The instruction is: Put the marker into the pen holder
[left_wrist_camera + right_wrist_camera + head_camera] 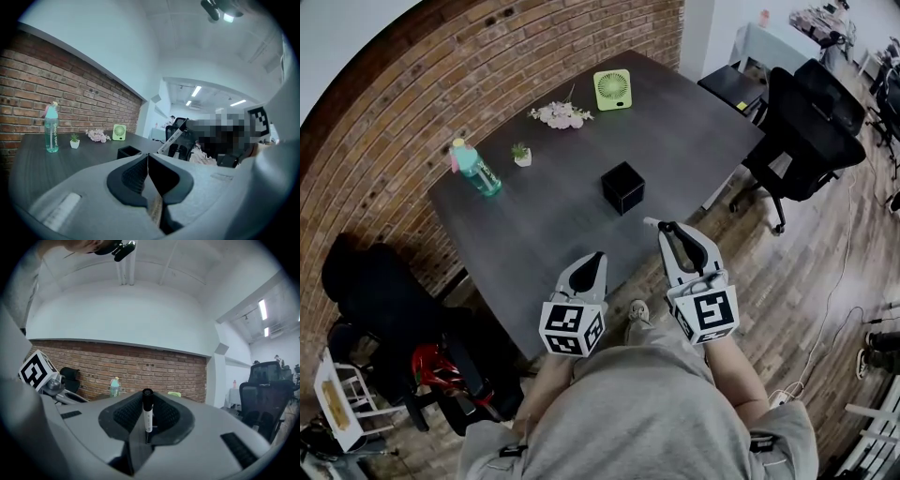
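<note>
1. We judge the carry to be the step in hand. The right gripper [667,228] has its fingers clamped on the marker [147,411], which lies crosswise between them.
2. The left gripper [598,255] has its fingers pressed together on nothing.
3. The pen holder [622,187], a black cube, sits on the surface [534,225] ahead, apart from both grippers.
4. Next, we think, the marker must come over the holder's opening and tip end-down before release.
5. The holder's inside reads only as black, and the fingers hide the marker's lower end.
</note>
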`<state>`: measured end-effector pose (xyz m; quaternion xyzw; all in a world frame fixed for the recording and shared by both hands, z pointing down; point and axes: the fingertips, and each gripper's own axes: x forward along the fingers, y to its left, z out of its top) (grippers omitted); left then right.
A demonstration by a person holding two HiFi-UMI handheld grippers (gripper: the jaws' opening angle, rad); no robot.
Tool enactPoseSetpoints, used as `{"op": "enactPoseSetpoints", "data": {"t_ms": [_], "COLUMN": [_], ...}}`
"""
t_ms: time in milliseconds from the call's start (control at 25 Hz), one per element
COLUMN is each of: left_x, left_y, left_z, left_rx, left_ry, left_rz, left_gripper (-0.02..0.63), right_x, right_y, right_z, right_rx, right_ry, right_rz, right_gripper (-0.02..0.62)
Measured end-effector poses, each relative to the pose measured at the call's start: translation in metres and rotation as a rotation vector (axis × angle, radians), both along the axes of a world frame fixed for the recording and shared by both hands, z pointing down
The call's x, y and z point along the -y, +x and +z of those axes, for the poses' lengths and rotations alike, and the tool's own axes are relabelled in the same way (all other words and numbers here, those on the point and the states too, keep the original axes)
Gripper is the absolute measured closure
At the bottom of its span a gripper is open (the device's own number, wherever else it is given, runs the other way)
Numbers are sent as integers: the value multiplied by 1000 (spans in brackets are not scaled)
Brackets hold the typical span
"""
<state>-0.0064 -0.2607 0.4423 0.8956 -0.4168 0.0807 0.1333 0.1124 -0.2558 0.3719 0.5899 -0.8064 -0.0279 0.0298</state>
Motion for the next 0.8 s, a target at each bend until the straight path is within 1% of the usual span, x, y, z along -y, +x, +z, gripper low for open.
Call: {"op": "enactPoseSetpoints", "data": {"t_ms": [320,600,800], "left_x": [32,49,61], "left_y": [1,3,-2], "left_z": [7,16,20], "left_rx": [1,2,-2], "left_ry": [-25,-43,-59], "left_rz": [-49,-83,-108], "left_gripper": [588,588,588], "right_x": [43,73,95], "right_y": [1,-2,-8], "right_z": [4,12,18], "right_rx": [1,-20,-30], "right_ry": [-21,-22,-40], "right_rz": [-47,-101,-117], "right_gripper": [525,525,525]}}
